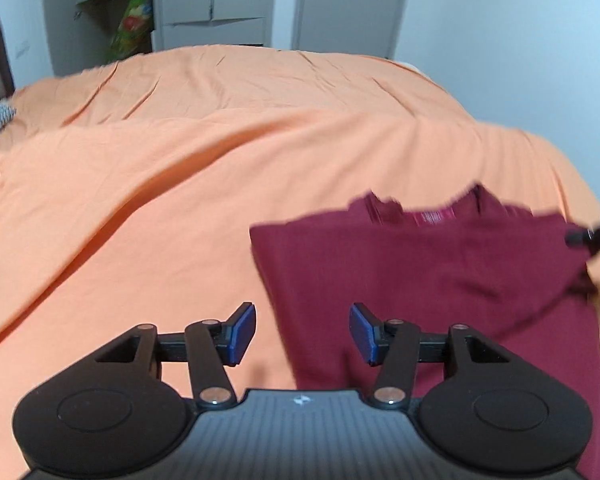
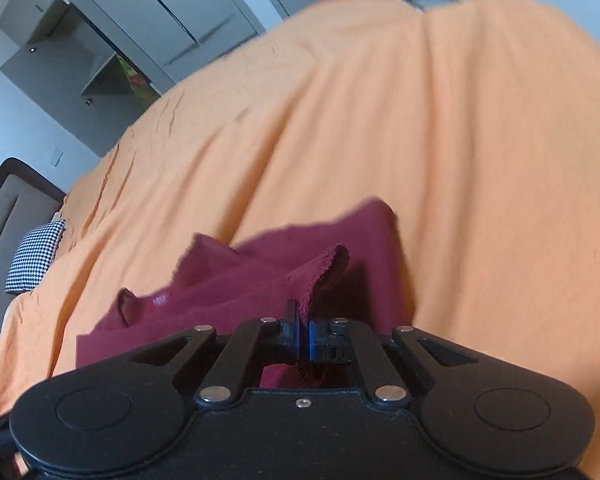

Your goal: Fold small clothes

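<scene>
**Item: one maroon shirt, part-folded, on orange bedspread**

Location. Your maroon shirt (image 1: 428,280) lies on the orange bedspread (image 1: 140,208) at the near side of the bed. In your left wrist view it fills the lower right, neck label (image 1: 434,216) toward the far edge, its left side a clean straight fold.

Left gripper (image 1: 302,334). Your jaws stand apart, about half open, with nothing between the blue pads (image 1: 242,332). The left pad is over bare bedspread; the right pad is over the shirt's near left margin. The fold edge of the shirt runs down between the two fingers. Whether either pad touches the cloth cannot be told from here.

Right gripper (image 2: 303,334). Your jaws are closed tight, the blue pads nearly meeting, and they pinch a ridge of maroon fabric (image 2: 320,276) that rises out from between them in a raised, ragged-edged fold. The rest of the shirt spreads to the left and beyond the fingers, lying slack on the bedspread. In your left wrist view the tip of this gripper (image 1: 588,236) shows at the shirt's right edge, the cloth drawn toward it.

Surroundings. Checked pillow (image 2: 36,256) by the headboard (image 2: 4,200); grey cupboards (image 1: 212,0) and a door (image 1: 348,4) beyond the bed. Both views are motion-blurred.
</scene>
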Demonstrator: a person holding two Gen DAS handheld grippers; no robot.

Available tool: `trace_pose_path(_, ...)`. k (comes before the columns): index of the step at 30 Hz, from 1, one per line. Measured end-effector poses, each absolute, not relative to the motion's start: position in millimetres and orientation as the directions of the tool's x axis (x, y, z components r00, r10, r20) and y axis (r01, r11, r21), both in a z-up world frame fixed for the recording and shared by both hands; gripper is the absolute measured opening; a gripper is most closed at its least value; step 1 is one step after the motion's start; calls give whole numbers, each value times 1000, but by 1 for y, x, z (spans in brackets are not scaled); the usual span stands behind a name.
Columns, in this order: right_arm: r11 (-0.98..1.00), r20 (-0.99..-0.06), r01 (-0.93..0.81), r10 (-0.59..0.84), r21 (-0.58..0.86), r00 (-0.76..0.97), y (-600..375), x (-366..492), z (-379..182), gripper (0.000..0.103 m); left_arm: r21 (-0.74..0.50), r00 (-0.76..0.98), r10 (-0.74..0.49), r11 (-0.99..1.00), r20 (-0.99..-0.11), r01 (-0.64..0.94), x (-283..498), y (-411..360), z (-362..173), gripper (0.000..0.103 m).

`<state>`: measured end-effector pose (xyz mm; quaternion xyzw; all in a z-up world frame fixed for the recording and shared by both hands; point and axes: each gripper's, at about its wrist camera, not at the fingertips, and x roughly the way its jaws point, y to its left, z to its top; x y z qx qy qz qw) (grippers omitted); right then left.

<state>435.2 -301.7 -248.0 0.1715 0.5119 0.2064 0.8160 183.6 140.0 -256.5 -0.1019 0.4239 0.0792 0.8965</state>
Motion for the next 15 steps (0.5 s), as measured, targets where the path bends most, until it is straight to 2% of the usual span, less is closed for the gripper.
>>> trace_pose_path(3, 805, -694, -160, 578, 571, 429, -311, 429, -247, 4, -207, 627, 11, 939, -779, -274, 208, 163, -263, 57)
trace_pose_path(10, 814, -717, -183, 575, 552, 395, -300, 429, -254, 7, -396, 614, -40, 797, -788, -457, 238, 214, -300, 57)
trace_pose_path(13, 813, -719, -186, 576, 551, 389, -296, 432, -256, 11, -507, 590, -156, 707, -792, -493, 244, 228, -326, 58)
trace_pose_path(15, 818, -730, -183, 571, 546, 374, -296, 434, -262, 12, -591, 606, -230, 630, -762, -504, 244, 235, -342, 58)
